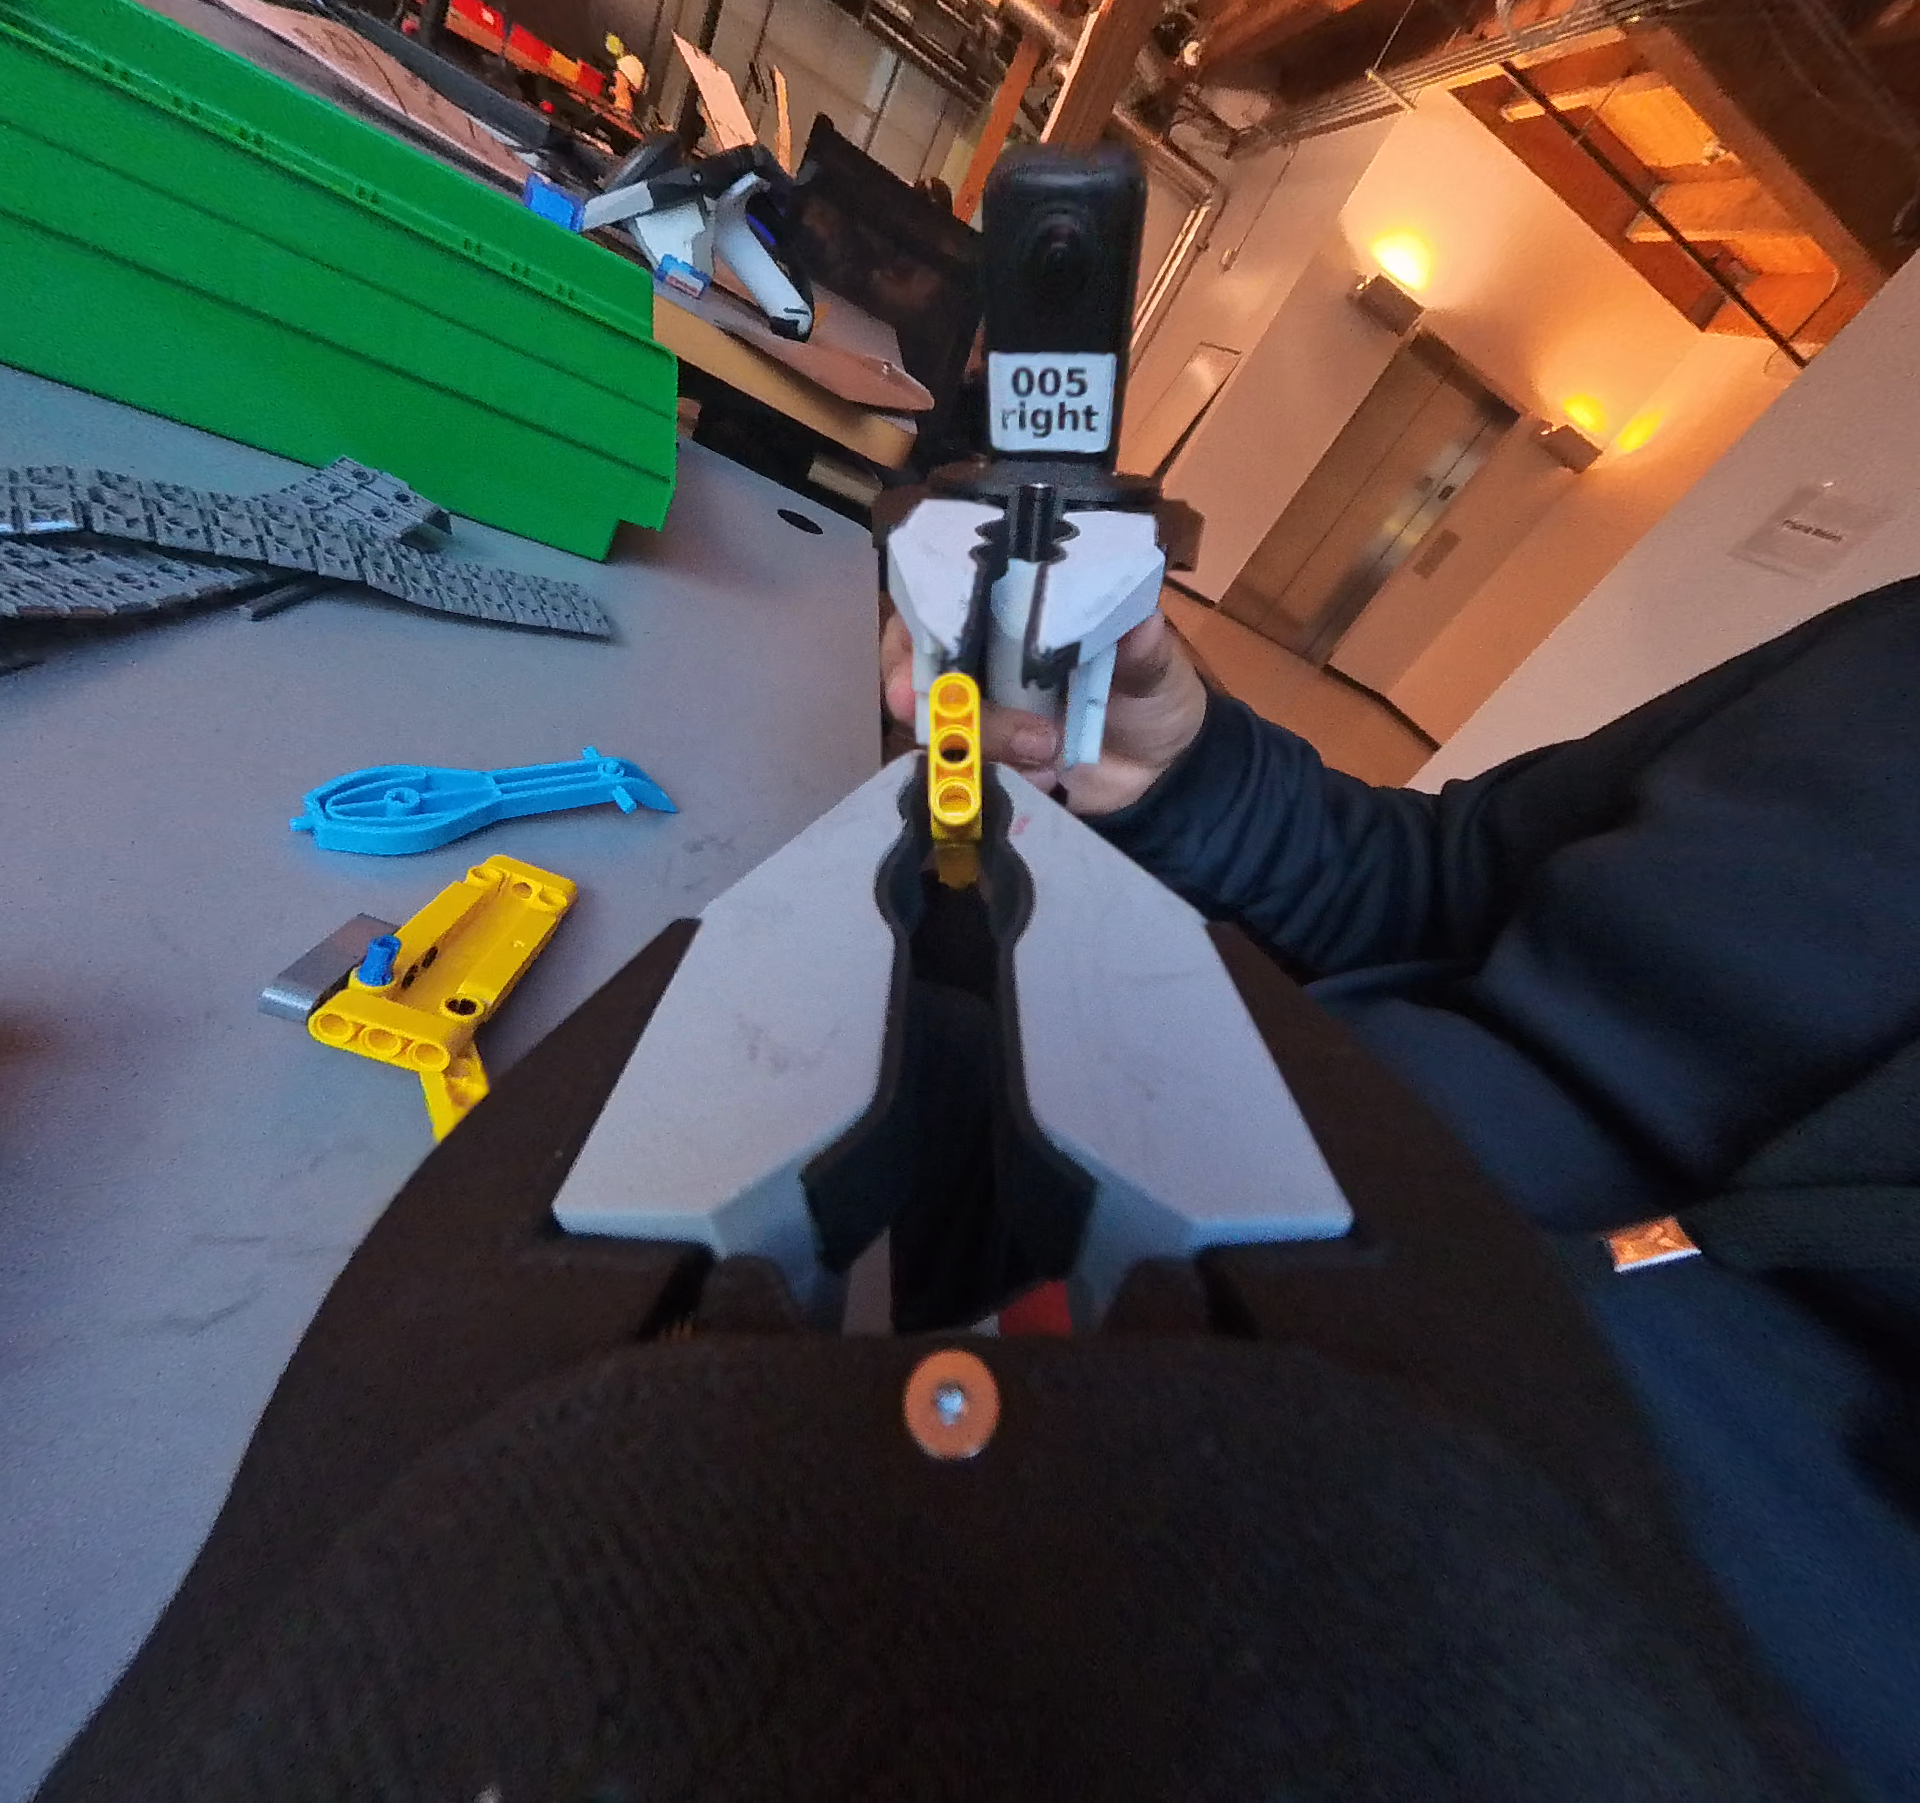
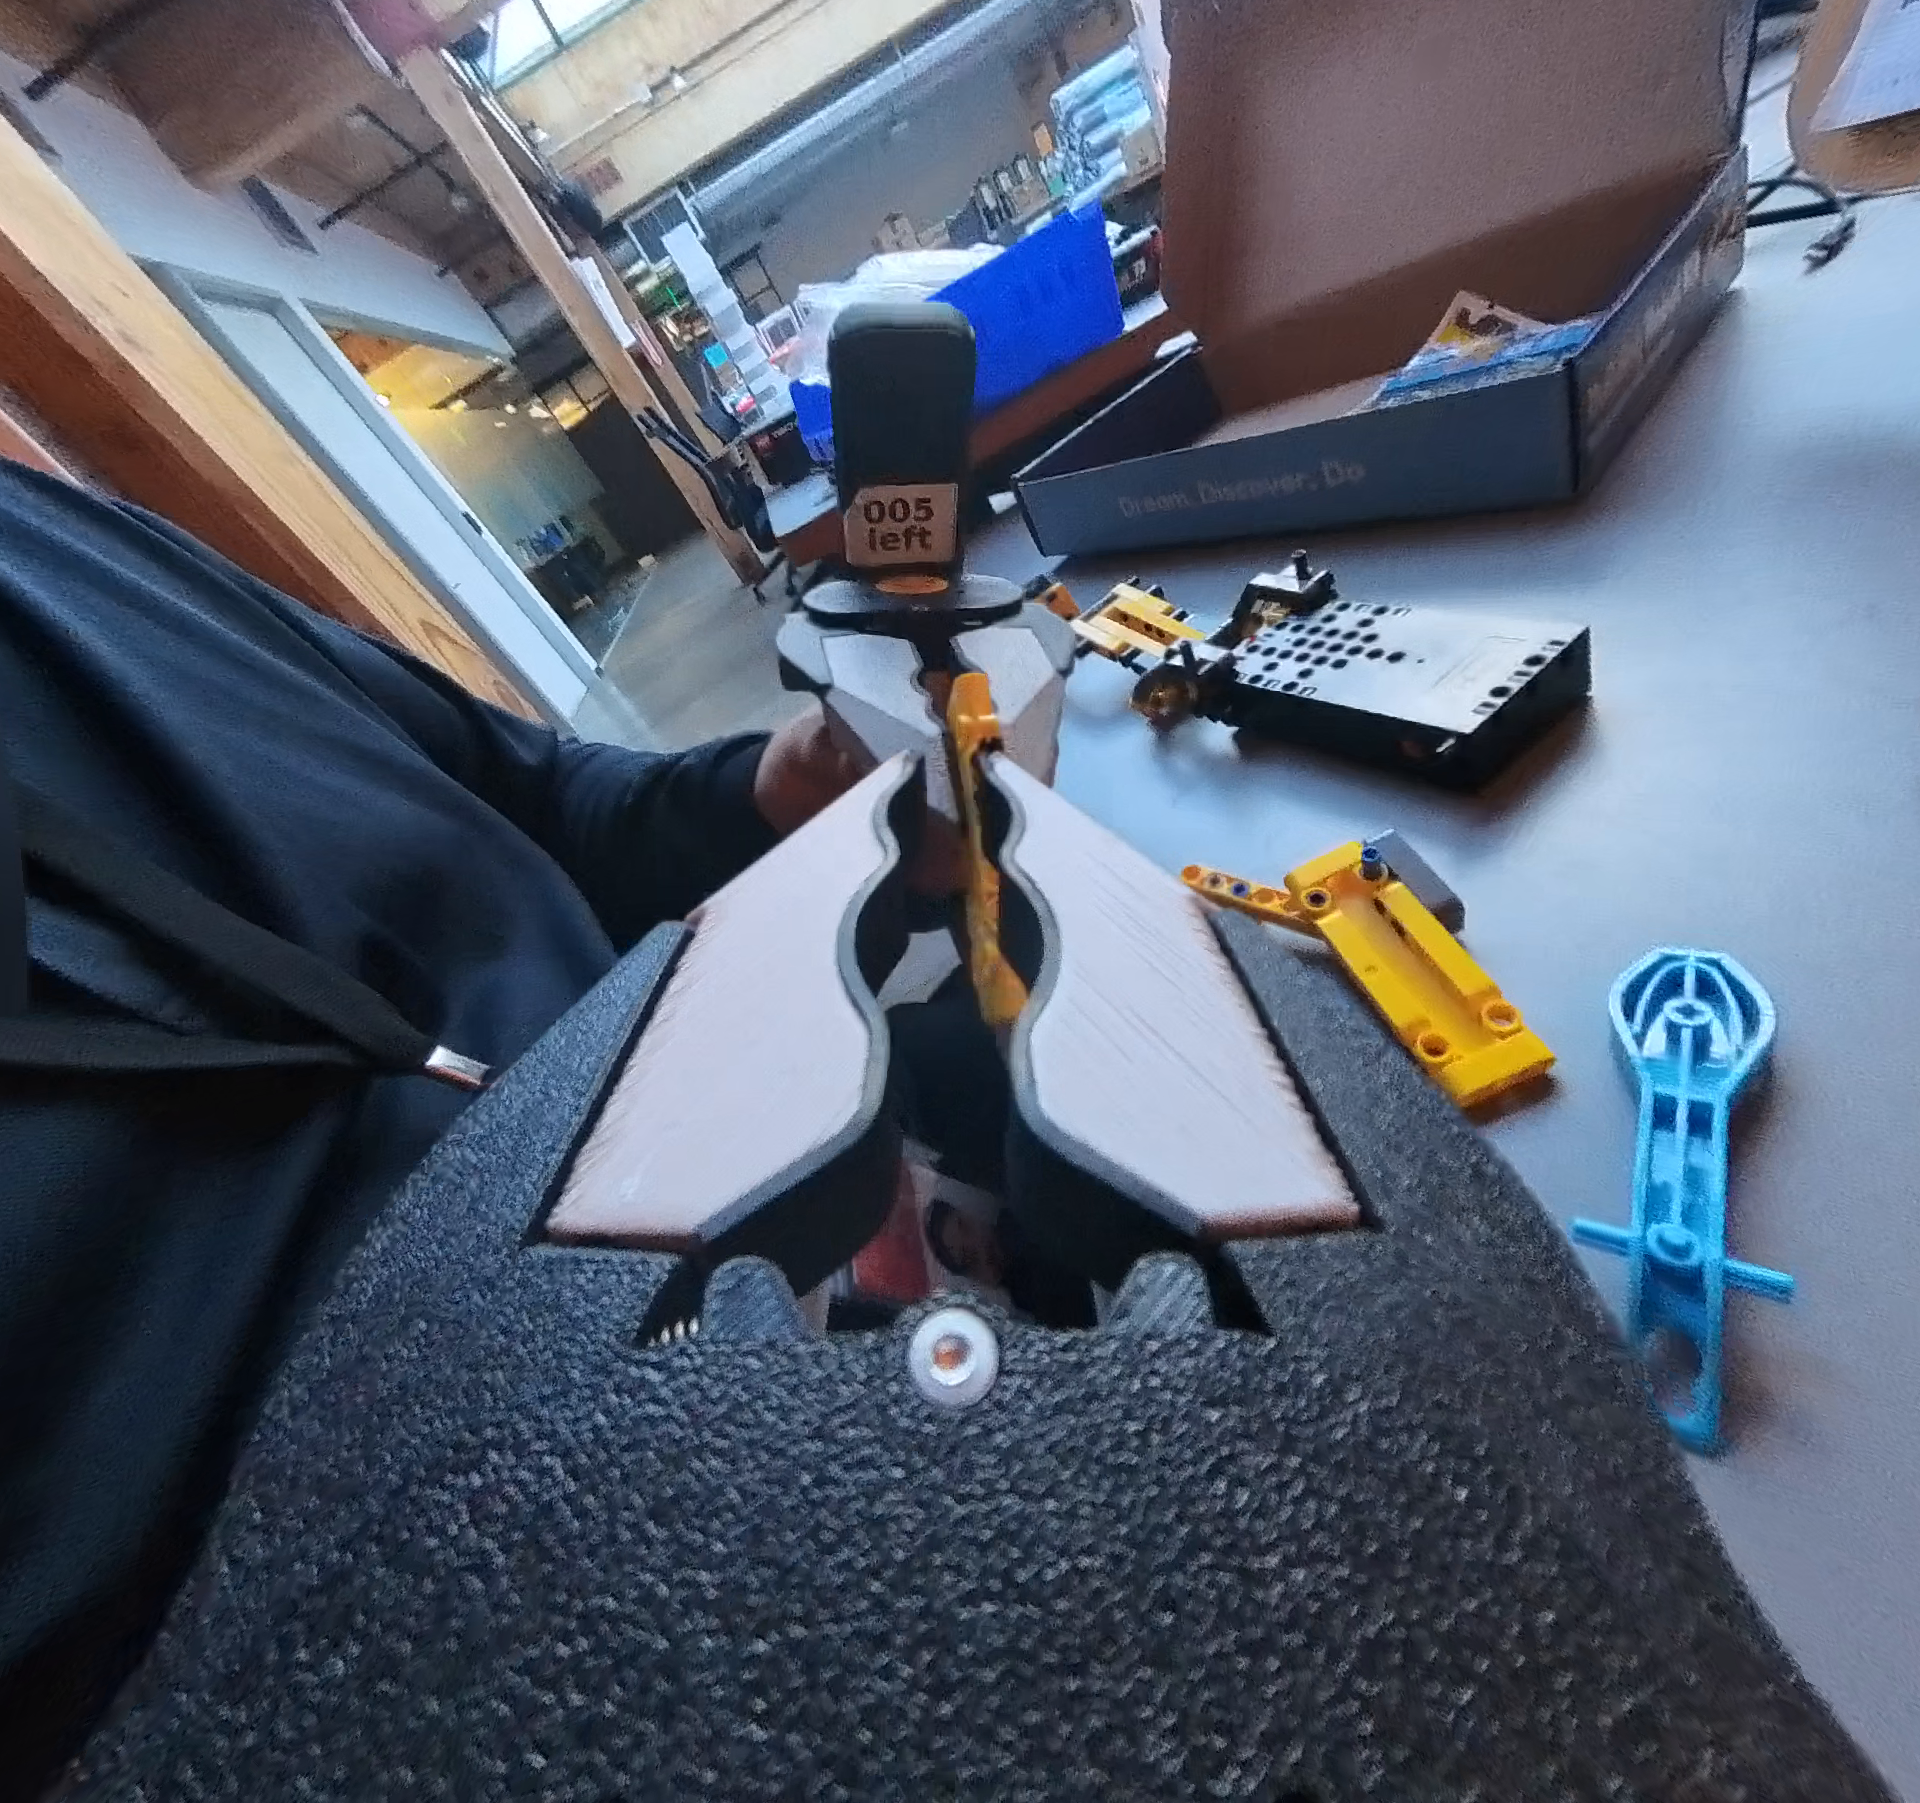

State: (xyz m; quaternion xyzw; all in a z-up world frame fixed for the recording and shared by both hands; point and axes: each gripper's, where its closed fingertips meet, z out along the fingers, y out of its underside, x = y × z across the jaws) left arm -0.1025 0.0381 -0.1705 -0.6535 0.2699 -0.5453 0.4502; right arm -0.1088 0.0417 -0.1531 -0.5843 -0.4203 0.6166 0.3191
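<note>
My left gripper (image 1: 954, 797) pinches one end of a yellow plastic beam with round holes (image 1: 954, 756); my right gripper (image 2: 951, 766) clamps the other end, both raised beside the grey table (image 1: 675, 662). Farther left lie a yellow panel assembly (image 1: 436, 974) and a blue plastic tool (image 1: 468, 803).

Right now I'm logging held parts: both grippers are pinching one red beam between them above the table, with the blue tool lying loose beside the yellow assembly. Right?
Not quite: the beam is yellow, as the left wrist view shows. Left gripper and right gripper both pinch it; the blue tool lies loose beside the yellow assembly.
</note>
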